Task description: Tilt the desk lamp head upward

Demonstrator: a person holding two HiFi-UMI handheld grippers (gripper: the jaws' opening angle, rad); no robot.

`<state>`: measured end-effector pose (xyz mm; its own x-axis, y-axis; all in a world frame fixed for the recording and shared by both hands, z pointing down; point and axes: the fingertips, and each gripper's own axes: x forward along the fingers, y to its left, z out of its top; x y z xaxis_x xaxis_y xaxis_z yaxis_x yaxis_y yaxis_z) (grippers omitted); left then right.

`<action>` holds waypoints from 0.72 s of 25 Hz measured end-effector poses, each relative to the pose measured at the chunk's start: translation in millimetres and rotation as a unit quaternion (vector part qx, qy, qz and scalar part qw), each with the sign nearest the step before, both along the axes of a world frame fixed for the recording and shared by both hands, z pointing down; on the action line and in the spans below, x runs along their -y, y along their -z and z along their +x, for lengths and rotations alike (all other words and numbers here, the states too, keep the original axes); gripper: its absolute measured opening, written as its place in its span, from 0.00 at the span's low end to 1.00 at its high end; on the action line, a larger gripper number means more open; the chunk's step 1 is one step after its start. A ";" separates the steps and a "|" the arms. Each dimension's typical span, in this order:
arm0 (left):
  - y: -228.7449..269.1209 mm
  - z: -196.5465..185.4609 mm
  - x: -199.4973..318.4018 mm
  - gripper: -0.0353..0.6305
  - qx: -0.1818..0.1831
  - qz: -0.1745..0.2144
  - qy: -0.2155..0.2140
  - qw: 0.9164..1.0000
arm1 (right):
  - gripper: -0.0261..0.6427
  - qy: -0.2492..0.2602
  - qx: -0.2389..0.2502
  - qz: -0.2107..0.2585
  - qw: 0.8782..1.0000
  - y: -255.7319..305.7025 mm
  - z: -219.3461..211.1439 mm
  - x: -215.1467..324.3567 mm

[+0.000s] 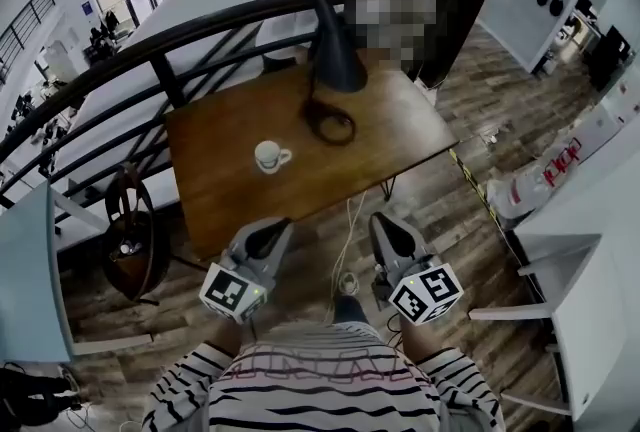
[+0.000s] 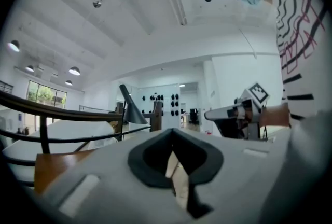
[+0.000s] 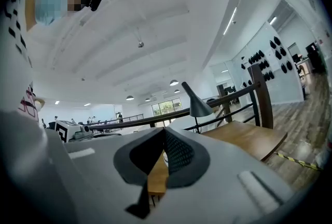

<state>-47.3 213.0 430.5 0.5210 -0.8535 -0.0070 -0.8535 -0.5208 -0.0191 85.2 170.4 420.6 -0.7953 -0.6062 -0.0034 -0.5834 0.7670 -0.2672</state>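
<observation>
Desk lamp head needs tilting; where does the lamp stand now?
In the head view the desk lamp stands at the far edge of the wooden table by the black railing, its coiled cord just in front and the white cup nearer.

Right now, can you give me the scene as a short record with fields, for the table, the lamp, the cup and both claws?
table: wooden
lamp: black, at the table's far edge, untouched
cord: coiled in front of the lamp
cup: white, near the table's middle
left claw: shut, empty, near the table's near edge
right claw: shut, empty, beside the left claw
</observation>
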 end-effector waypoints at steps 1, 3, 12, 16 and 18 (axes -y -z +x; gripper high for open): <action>-1.2 2.0 9.5 0.06 0.001 -0.001 0.003 1.000 | 0.04 0.003 -0.001 -0.002 1.000 -1.7 1.5 9.8; -1.0 6.9 29.5 0.06 -0.001 -0.002 0.011 1.000 | 0.06 0.010 -0.001 -0.008 1.000 -4.3 4.8 29.6; -6.7 29.7 120.5 0.22 0.000 -0.015 0.038 0.999 | 0.28 0.047 0.001 -0.031 0.998 -11.8 16.8 123.2; -12.2 38.5 156.2 0.30 0.006 -0.020 0.053 0.998 | 0.33 0.064 0.001 -0.042 0.997 -14.3 23.0 161.4; -15.8 41.9 171.1 0.33 0.010 -0.025 0.064 0.998 | 0.35 0.077 0.003 -0.044 0.996 -16.9 24.8 177.5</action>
